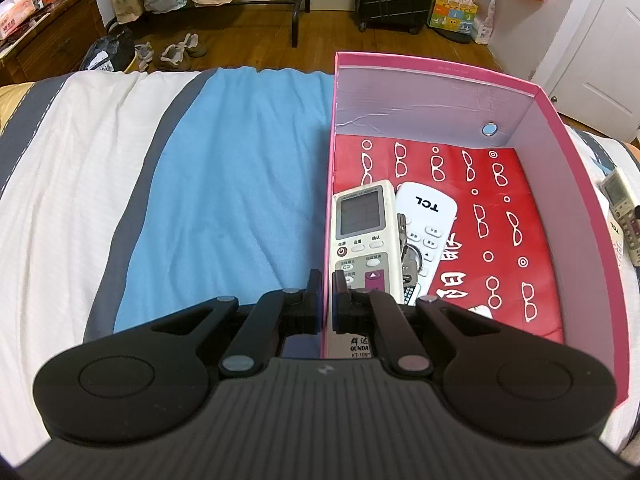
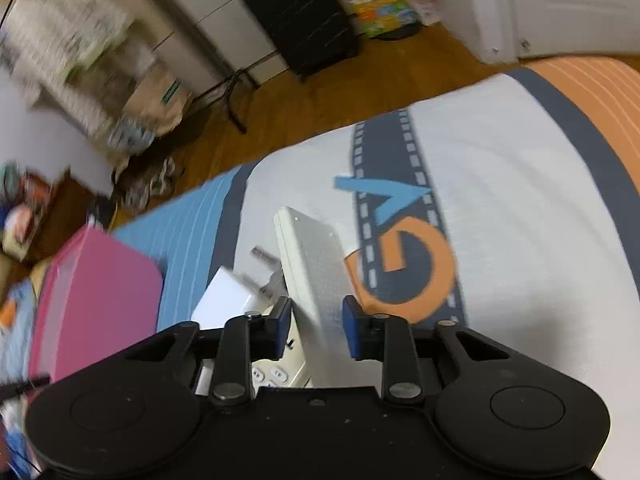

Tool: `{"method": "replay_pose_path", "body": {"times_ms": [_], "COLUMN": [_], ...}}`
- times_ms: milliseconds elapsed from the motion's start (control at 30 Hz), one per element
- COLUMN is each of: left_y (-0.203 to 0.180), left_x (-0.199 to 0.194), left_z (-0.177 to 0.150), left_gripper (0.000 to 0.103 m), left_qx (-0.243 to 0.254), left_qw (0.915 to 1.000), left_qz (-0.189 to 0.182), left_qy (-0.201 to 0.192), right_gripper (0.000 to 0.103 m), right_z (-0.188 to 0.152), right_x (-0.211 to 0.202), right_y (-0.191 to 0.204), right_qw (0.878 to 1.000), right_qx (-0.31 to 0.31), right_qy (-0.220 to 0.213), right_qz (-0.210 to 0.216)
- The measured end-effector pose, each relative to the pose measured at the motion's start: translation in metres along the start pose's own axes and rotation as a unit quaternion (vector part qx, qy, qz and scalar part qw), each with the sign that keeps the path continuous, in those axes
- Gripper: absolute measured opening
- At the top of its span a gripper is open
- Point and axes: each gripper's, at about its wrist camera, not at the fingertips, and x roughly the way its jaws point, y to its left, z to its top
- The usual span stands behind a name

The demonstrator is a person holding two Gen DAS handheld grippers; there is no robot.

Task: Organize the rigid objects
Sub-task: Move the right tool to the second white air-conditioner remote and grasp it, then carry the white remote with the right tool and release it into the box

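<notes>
My bed (image 1: 240, 184) carries the pink box (image 1: 560, 184) on its blue, white and grey cover. Just right of the box I see a remote (image 1: 620, 216) and a white charger (image 2: 228, 300) lying on the cover.

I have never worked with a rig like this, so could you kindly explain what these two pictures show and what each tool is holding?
A person carries two hand-held grippers, each with a fisheye camera looking along its fingers. In the left view, the left gripper pinches the wall of a pink box on a bed; inside lie a cream remote, a TCL remote and keys. In the blurred right view, the right gripper straddles another remote, tilted on edge beside a white charger; whether its pads touch is unclear.
</notes>
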Motion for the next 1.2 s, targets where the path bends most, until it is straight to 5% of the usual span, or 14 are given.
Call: {"method": "replay_pose_path", "body": {"times_ms": [233,333,433,467,933,1200], "left_y": [0.0,0.001,0.001,0.001,0.002,0.008], "left_x": [-0.001,0.0,0.001,0.001,0.001,0.001], "left_z": [0.0,0.0,0.001,0.001,0.0,0.002], "left_gripper": [0.004,0.004,0.004,0.004,0.003,0.003], "left_qx": [0.0,-0.001,-0.003,-0.002,-0.011,-0.035], "left_qw": [1.0,1.0,1.0,1.0,0.9999,0.9993], "left_qz": [0.001,0.0,-0.001,-0.001,-0.002,-0.015], "left_qy": [0.0,0.001,0.002,0.002,-0.003,-0.002], "right_gripper": [0.025,0.026,0.039,0.04,0.058,0.059], "right_z": [0.003,0.006,-0.004,-0.007,0.0,-0.001], "right_x": [-0.002,-0.001,0.012,0.012,0.013,0.047], "right_y": [-0.017,-0.008,0.013,0.016,0.026,0.028], "right_qw": [0.999,0.996,0.975,0.972,0.982,0.976], "right_qx": [0.031,-0.014,-0.113,-0.13,-0.135,-0.156], "right_qy": [-0.004,-0.008,0.01,0.003,-0.018,0.009], "right_qz": [-0.04,-0.088,-0.193,-0.198,-0.133,-0.152]}}
